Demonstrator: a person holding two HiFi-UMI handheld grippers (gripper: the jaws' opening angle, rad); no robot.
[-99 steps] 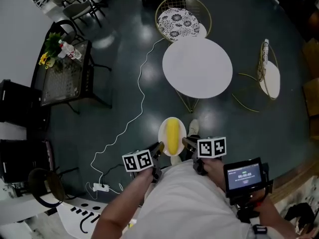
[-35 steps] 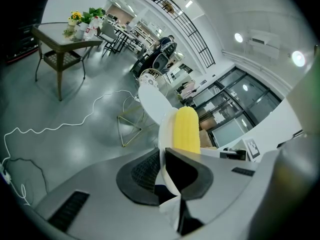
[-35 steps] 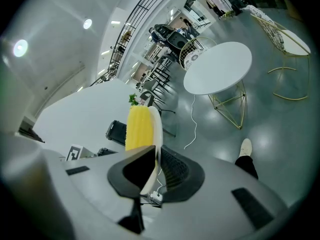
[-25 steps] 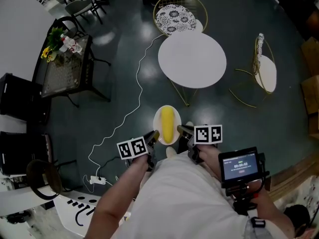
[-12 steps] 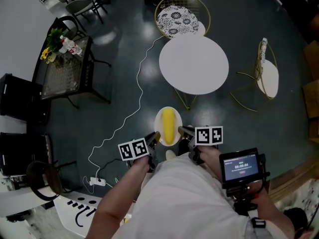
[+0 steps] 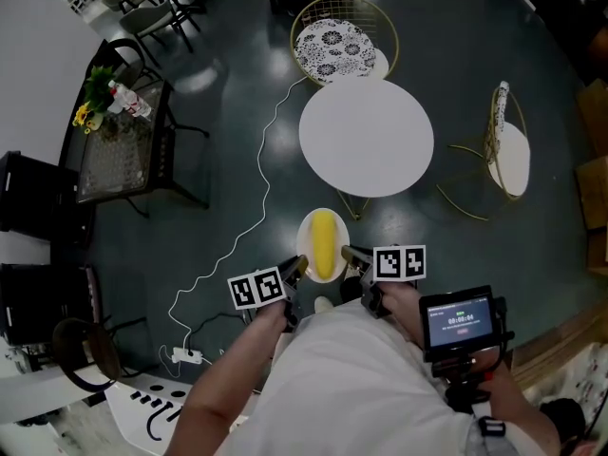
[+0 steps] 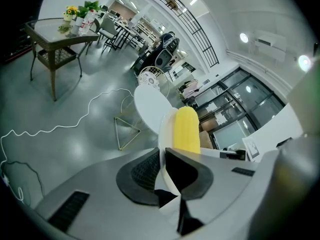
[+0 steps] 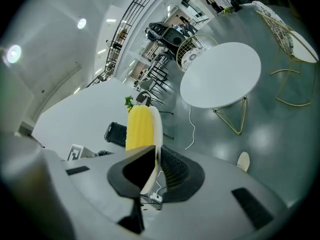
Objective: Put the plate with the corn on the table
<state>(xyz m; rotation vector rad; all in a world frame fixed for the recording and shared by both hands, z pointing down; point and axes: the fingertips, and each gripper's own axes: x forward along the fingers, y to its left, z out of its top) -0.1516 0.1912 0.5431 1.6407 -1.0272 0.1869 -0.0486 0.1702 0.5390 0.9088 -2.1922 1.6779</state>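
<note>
Closest to the person, the pick-up part of the job looks done. The left gripper and the right gripper each have their jaws pressed together on the plate, one at its left edge and one at its right, and carry it between them in the air in front of the person's body. Each gripper view shows the thin white rim pinched between the two dark ridged pads, so neither gripper is empty and neither stands apart. The corn lies lengthwise along the middle of the plate, between the two grippers. No jaw touches it; in each gripper view it sits just past the jaw tips on the plate's upper face. The plate appears roughly level in the head view and the cob rests loose on it, so a tilt could probably let it roll. Below the plate is only the dark floor, crossed by a white cable. The plate is therefore not yet over its goal. Farther on stands the round white table, its top bare, with its near edge a little way beyond the plate's far rim. What is left, as I judge it, is to bring the plate forward over the tabletop, lower it until it rests there, and then open both pairs of jaws. Beyond the table stands a wire chair with a patterned seat.
</note>
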